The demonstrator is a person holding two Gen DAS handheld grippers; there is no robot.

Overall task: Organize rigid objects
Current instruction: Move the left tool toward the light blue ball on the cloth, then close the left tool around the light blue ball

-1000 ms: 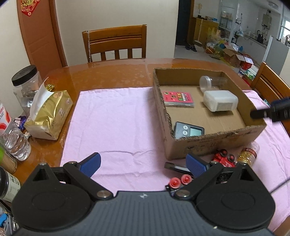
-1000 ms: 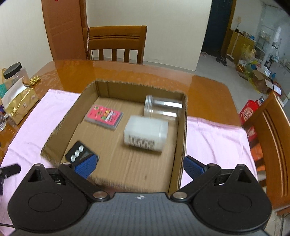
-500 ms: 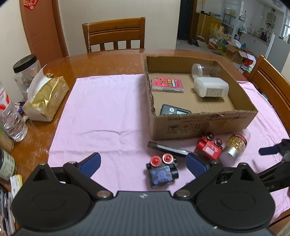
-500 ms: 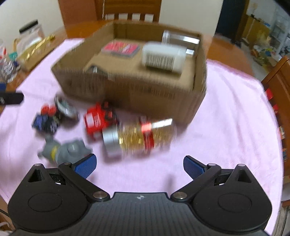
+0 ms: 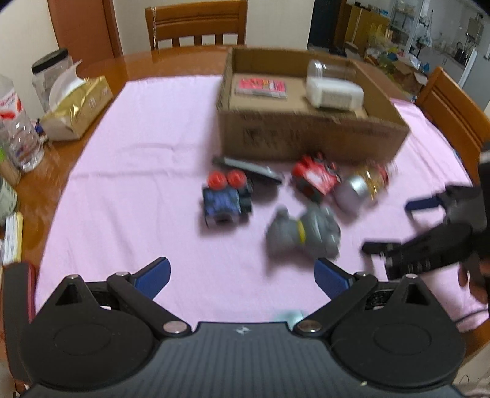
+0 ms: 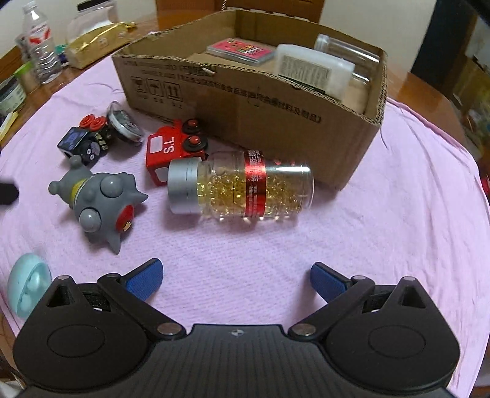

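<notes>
A cardboard box stands on the pink cloth and holds a pink card pack, a white container and a clear jar. In front of it lie a capsule bottle on its side, a red toy truck, a blue toy car, a round black tin and a grey spiked toy. My right gripper is open and empty, just short of the bottle. My left gripper is open and empty, short of the grey toy.
A pale blue round object lies at the cloth's near left edge. A gold tissue pack, water bottles and jars stand on the table's left side. Wooden chairs stand at the far side and right.
Both grippers have pulled back from over the box and dropped lower toward the loose items in front of it. The right gripper now faces the capsule bottle closely. Both stay open.
</notes>
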